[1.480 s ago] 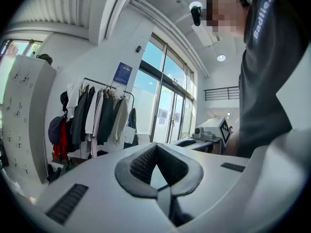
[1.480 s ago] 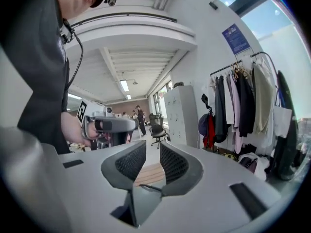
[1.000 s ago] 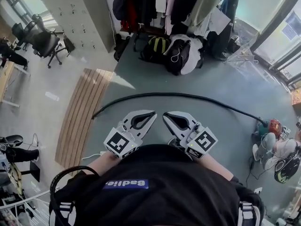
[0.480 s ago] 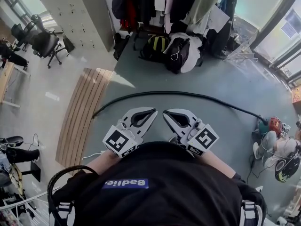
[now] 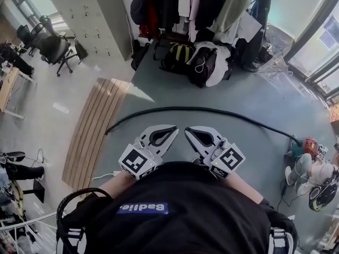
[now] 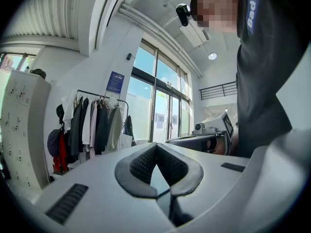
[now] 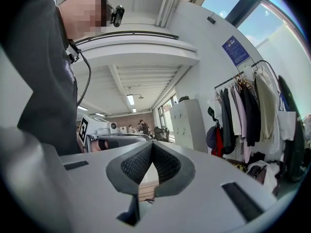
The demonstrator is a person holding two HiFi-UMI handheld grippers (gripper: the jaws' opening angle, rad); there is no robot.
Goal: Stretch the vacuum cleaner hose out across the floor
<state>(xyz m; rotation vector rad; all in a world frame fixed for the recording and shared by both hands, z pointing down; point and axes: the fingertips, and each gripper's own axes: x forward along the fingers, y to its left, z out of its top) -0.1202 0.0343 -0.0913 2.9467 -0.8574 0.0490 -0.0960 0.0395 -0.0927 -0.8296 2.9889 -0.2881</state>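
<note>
The left gripper point(image 5: 170, 130) and right gripper point(image 5: 188, 132) were both shut and empty (held close to the torso). The hose point(image 5: 201, 109) lay ahead on the floor, its long axis running left to right, with its free end nearer the left gripper.

- Hose point(image 5: 206, 109): right end reaches the vacuum cleaner point(image 5: 308, 144); the joint is too small to tell.
- Hanging clothes point(image 5: 183, 1): tops cut off by the upper edge.
- Black cable loop point(image 5: 68, 199): lower run leaves the bottom edge.
</note>
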